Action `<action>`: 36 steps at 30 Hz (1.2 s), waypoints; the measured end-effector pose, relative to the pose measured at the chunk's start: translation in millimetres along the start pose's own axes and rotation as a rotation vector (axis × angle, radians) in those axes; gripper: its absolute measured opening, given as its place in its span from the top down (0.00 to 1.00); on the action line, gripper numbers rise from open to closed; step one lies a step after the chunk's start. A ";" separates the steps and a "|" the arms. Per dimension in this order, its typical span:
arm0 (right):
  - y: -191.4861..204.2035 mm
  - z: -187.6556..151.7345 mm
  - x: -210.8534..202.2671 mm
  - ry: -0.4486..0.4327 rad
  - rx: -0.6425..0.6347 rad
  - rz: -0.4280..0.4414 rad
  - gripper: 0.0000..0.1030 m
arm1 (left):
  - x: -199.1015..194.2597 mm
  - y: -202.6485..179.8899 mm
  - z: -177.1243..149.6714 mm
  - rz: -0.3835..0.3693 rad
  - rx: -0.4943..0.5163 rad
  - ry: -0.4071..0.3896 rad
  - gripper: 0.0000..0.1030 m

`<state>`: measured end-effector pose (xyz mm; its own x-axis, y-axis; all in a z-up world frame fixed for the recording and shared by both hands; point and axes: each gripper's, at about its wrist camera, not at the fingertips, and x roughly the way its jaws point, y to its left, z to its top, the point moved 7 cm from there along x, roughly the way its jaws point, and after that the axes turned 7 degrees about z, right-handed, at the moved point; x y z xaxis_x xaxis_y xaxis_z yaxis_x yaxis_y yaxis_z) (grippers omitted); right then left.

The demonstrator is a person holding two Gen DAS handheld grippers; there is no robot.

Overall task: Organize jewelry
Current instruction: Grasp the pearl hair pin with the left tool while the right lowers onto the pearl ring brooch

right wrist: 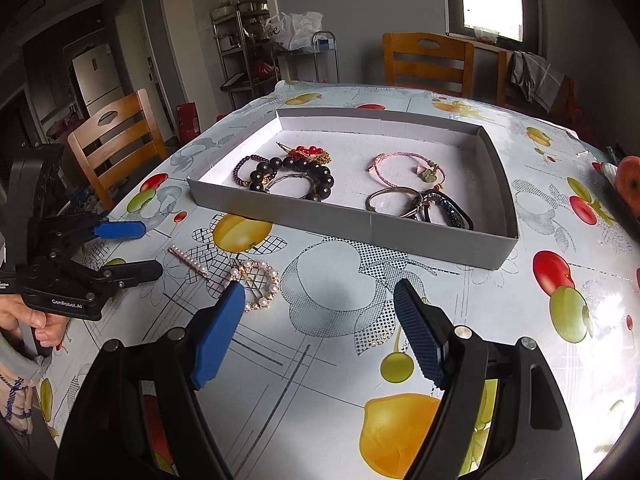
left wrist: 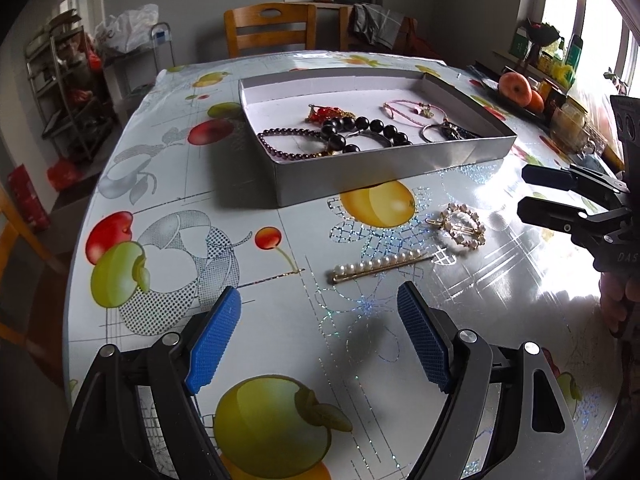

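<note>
Pearl hair clip [left wrist: 378, 267] beside the tray [left wrist: 360, 172]: light, stiff, slippery, best pinched mid-bar; both grippers' fingers spread, empty.

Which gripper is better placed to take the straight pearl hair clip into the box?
Probably left: the pearl hair clip lies just ahead of the open left gripper; the right gripper faces the round clip.

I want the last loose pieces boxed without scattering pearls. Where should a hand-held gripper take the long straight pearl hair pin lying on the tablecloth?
Grip the long straight pearl hair pin at mid-length, fingers closing across its narrow width, coming straight down from above. It lies flat on the fruit-print tablecloth, thin and long, so a mid-length hold should keep it balanced. The open left hand-held gripper sits nearest.
</note>
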<state>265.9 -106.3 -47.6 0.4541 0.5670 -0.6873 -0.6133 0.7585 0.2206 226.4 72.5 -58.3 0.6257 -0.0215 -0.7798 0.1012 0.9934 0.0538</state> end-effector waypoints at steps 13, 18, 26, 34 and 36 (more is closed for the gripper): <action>9.7 -4.7 11.0 0.044 -0.023 0.016 0.25 | 2.4 -15.8 6.6 0.024 0.088 -0.022 0.23; 13.9 -6.2 17.2 0.071 -0.040 0.014 0.25 | 10.0 -28.1 17.7 0.012 0.159 -0.033 0.25; 15.4 -7.1 21.8 0.089 -0.044 0.018 0.25 | 10.8 -33.6 15.5 -0.027 0.162 -0.025 0.79; 29.6 -4.6 36.8 0.131 -0.108 0.025 0.25 | 6.2 -25.5 10.8 0.010 0.132 -0.017 0.90; 33.9 -2.0 43.1 0.142 -0.129 0.026 0.25 | 6.4 -26.3 12.0 0.015 0.138 -0.015 0.86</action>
<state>263.3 -56.8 -71.1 0.3464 0.5280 -0.7754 -0.7053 0.6916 0.1558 237.1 45.0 -57.3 0.6395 -0.0093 -0.7687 0.1966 0.9687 0.1518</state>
